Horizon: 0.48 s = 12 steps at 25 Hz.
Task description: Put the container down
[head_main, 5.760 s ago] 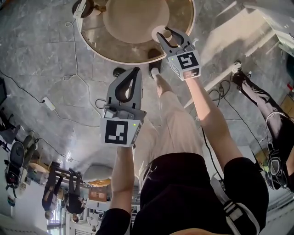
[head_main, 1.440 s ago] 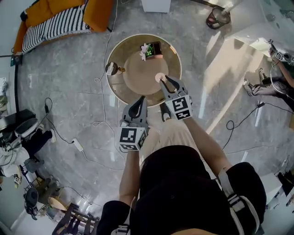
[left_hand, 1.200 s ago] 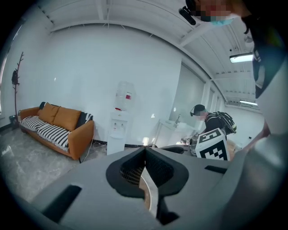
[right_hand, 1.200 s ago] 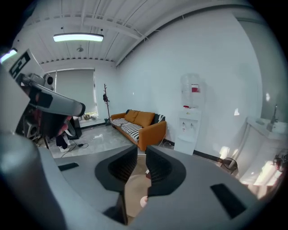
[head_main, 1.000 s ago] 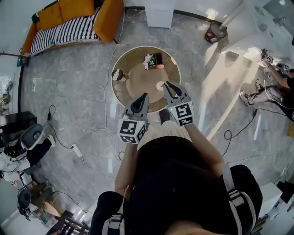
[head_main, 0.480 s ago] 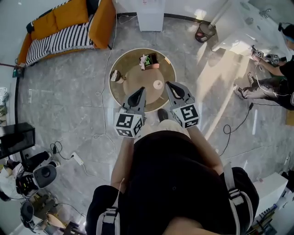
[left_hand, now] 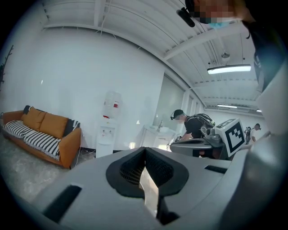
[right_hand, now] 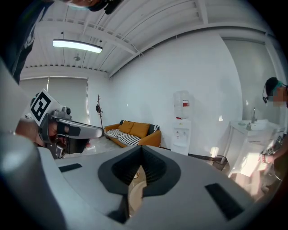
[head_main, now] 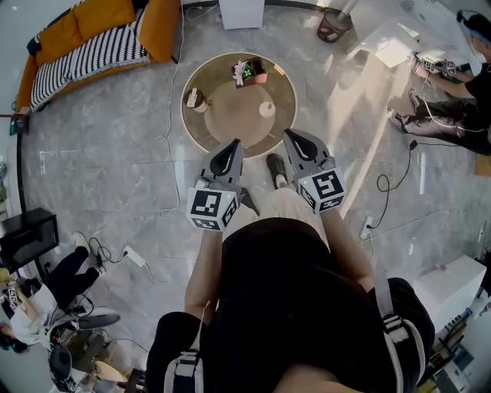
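**A:** Where is the container?

**B:** The small pale container [head_main: 266, 109] stands on the round table [head_main: 201, 127], right of the table's middle on the lighter inner disc. Nothing touches it.

**A:** What else is on that table?

**B:** A potted plant [head_main: 249, 71] sits toward the table's far edge. There is also a small thing [head_main: 195, 100] by the left rim, too small to make out.

**A:** And the two tools?

**B:** Both are held on the near side of the table, clear of the container. In the head view the left gripper [head_main: 232, 144] has its tip at the table's near rim. The right gripper [head_main: 290, 136] has its tip just off the near right rim. They lie side by side, both pointing toward the table.

**A:** Is either one gripping anything?

**B:** No. In the left gripper view the jaws meet at the tip with nothing caught between them. The right gripper view shows the same: jaws closed together and empty.

**A:** What is around the table?

**B:** An orange sofa [head_main: 92, 38] with a striped cushion stands beyond the table to the left. A white water dispenser [head_main: 242, 11] is straight beyond it, and a bin [head_main: 331, 27] beyond to the right. Another person [head_main: 460, 84] is crouched well off to the table's right. The floor is grey stone.
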Motion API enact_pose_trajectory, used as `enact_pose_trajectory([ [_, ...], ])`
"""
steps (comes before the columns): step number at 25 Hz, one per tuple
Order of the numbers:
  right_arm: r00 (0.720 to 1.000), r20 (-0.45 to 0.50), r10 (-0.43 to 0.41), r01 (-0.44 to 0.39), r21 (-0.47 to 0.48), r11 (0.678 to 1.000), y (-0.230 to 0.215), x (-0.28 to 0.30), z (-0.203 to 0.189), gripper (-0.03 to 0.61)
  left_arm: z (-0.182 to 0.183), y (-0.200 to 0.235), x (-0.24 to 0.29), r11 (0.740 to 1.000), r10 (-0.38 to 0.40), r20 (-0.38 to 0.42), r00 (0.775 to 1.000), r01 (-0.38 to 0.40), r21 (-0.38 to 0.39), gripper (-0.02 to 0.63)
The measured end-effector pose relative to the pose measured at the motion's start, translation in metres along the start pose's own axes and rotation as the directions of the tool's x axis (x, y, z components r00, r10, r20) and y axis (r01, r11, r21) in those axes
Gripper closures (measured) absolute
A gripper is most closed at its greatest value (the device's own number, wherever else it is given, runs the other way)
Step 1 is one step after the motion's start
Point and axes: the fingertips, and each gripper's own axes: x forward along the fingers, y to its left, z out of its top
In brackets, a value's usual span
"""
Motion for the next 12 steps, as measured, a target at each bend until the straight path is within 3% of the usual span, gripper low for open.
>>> enact_pose_trajectory([
  [8, 1.000, -0.006, -0.022, 0.022, 0.017, 1.000, 0.052, -0.035, -0.012, 0.574, -0.042, -0.015, -0.057, 0.999, -0.047, -0.041, 0.998, 0.046, -0.023, 0.595],
  [12, 1.000, 0.023, -0.012, 0.012, 0.008, 1.000, 0.061, -0.057, -0.007, 0.574, -0.045, -0.032, -0.069, 0.999, -0.054, -0.032, 0.998, 0.054, -0.003, 0.595],
])
